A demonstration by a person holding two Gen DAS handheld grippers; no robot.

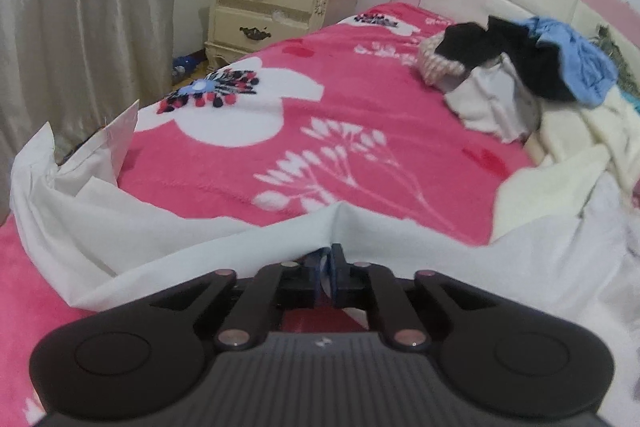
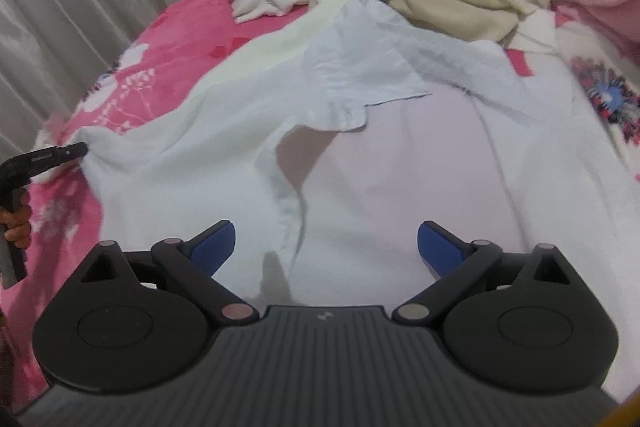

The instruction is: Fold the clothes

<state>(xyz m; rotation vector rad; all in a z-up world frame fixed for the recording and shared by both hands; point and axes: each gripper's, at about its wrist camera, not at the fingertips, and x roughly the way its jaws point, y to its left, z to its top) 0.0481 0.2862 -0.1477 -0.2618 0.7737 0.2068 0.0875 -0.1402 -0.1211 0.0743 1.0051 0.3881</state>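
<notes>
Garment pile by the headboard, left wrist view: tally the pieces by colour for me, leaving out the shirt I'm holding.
Black: 1, black garment
Blue: 1, blue garment
Pink-and-white patterned: 1, patterned garment
White-grey: 1, pale garment
Cream: 1, cream knit
Total: 5 distinguishable; overlaps may hide more.

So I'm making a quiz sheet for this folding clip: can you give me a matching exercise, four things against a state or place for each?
Things:
1. left gripper
2. right gripper
3. white shirt
4. nightstand

States or places:
A. spread on the pink blanket
B. open, holding nothing
C. beside the bed, by the curtain
D. shut on the shirt's edge

Pairs: 1-D, 2-B, 3-A, 4-C
</notes>
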